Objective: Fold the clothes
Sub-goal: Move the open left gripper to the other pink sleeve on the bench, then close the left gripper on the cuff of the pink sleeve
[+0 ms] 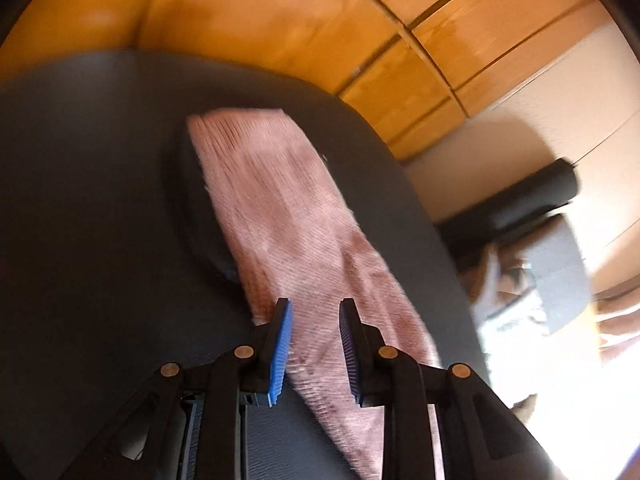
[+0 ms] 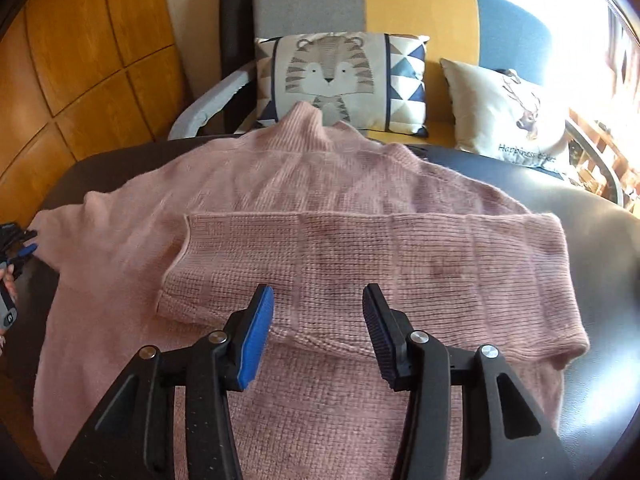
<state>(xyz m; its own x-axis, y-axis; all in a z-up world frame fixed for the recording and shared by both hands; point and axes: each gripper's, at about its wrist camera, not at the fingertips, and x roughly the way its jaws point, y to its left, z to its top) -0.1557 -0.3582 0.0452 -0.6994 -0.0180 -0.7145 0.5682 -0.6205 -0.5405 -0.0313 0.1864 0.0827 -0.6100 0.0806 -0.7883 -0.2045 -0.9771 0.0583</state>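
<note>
A pink knitted sweater (image 2: 280, 168) lies spread on a dark round table (image 2: 600, 280), collar towards the far side. One sleeve (image 2: 360, 256) is folded across the chest. My right gripper (image 2: 318, 292) hovers open just above that folded sleeve, with nothing pinched between its fingers. The left gripper (image 2: 24, 246) shows at the left edge, by the other sleeve's end. In the left wrist view that sleeve (image 1: 288, 208) runs flat along the table (image 1: 88, 200), ribbed cuff at the far end. My left gripper (image 1: 316, 308) stands over it, blue pads apart and not pressing the knit.
An armchair stands behind the table with a tiger cushion (image 2: 332, 76) and a deer cushion (image 2: 508, 112). A wood-panelled wall (image 2: 80, 60) runs along the left. A black roll (image 2: 236, 20) leans by the chair. A dark rounded bump (image 1: 192, 216) lies beside the sleeve.
</note>
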